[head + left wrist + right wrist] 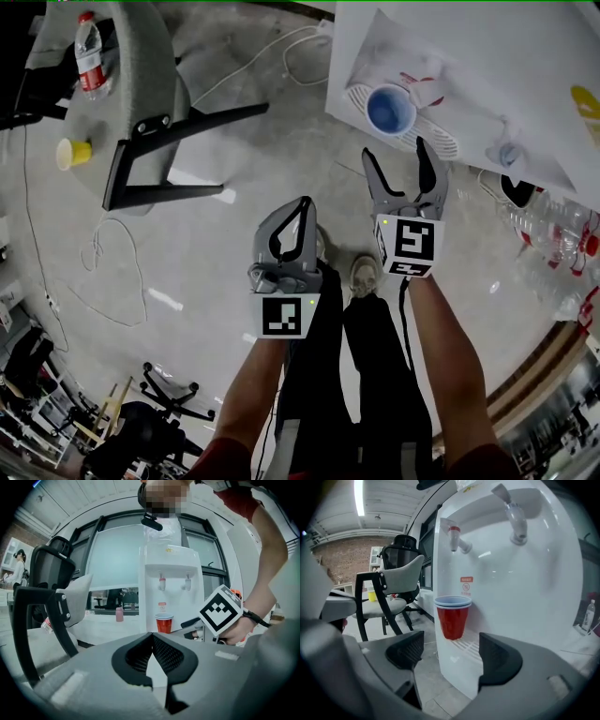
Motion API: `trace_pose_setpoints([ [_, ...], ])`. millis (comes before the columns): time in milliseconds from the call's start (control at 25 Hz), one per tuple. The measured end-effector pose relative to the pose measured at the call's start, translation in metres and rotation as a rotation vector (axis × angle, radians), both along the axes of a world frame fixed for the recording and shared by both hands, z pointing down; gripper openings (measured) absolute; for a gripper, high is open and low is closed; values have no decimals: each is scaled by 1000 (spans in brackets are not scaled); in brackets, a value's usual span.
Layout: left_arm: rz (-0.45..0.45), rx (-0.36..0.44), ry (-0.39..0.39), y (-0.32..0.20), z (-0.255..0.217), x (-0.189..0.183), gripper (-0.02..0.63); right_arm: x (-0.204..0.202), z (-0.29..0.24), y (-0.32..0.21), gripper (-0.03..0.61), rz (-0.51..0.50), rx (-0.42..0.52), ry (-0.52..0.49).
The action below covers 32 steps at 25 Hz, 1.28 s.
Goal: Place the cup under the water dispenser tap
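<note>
Head view, nearest: the left gripper [305,202] is held over the floor, jaws pressed together. The right gripper [395,150] is beside it and slightly ahead, jaws spread wide.
Left gripper view: its two jaws meet at the tips with nothing between them.
Right gripper view: its pads stand well apart and grip nothing. The cup [453,618] shows through the gap, beyond the tips and untouched.
Cup: upright on the drip tray [468,648] of the water dispenser [525,583], below the red-handled tap [454,538]. It sits just past the right gripper's fingertips.
Head view only: the cup's blue inside, seen from above, and how close the right jaws are to the tray.
Left gripper view only: the whole dispenser front with both taps, and the right gripper's marker cube to the right of the cup.
Farther off: a grey chair [150,103] with a yellow cup [73,152] and a bottle [90,56] on it.
</note>
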<state>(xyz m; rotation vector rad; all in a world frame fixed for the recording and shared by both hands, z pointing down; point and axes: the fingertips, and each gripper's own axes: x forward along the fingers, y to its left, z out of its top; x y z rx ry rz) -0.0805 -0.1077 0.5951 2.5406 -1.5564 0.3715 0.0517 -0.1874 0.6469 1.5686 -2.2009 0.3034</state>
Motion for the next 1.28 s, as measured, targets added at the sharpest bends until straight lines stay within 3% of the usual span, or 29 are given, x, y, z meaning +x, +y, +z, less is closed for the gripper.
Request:
trace_pose_setpoints([
  [320, -52, 1, 34, 18, -44, 0, -2, 5, -25, 60, 360, -6, -56, -17],
  [560, -9, 30, -39, 34, -97, 6, -2, 6, -85, 88, 353, -12, -33, -52],
  [840, -117, 88, 67, 55, -203, 5, -2, 8, -198, 124, 348, -42, 39, -89],
  [1280, -184, 203, 45, 91, -382, 1, -2, 19, -408, 174, 337, -130, 271, -79],
])
